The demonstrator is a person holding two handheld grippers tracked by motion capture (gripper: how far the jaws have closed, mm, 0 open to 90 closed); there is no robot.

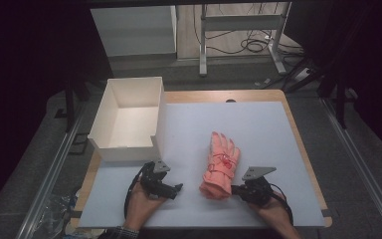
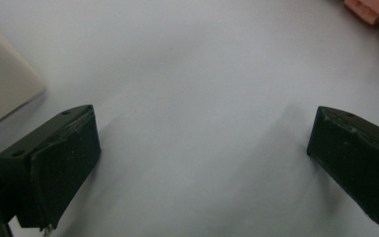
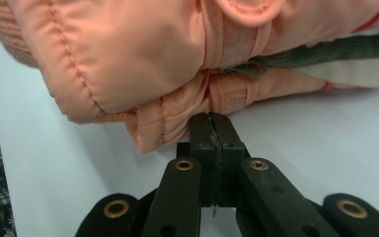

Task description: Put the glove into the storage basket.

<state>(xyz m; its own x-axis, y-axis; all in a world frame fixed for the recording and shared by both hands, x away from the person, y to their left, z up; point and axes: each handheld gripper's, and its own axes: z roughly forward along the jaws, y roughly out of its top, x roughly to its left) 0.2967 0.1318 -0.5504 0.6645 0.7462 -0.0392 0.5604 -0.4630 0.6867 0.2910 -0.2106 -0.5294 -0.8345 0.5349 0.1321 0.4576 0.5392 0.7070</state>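
Note:
A salmon-pink padded glove (image 1: 221,162) lies on the white mat, fingers pointing away and cuff toward the person. In the right gripper view the glove (image 3: 128,54) is close up. My right gripper (image 3: 210,118) has its jaws pressed together at the cuff's lower edge, where the fabric puckers into the tips. The high view shows the right gripper (image 1: 235,189) at the cuff's right side. My left gripper (image 1: 177,188) rests on the mat left of the glove. Its jaws stand wide apart over bare mat, so the left gripper (image 2: 202,148) holds nothing.
An open white box (image 1: 110,119) stands at the mat's back left; its corner (image 2: 0,94) shows in the left gripper view. The white mat (image 1: 258,124) covers a wooden table. Table legs and cables lie on the floor beyond.

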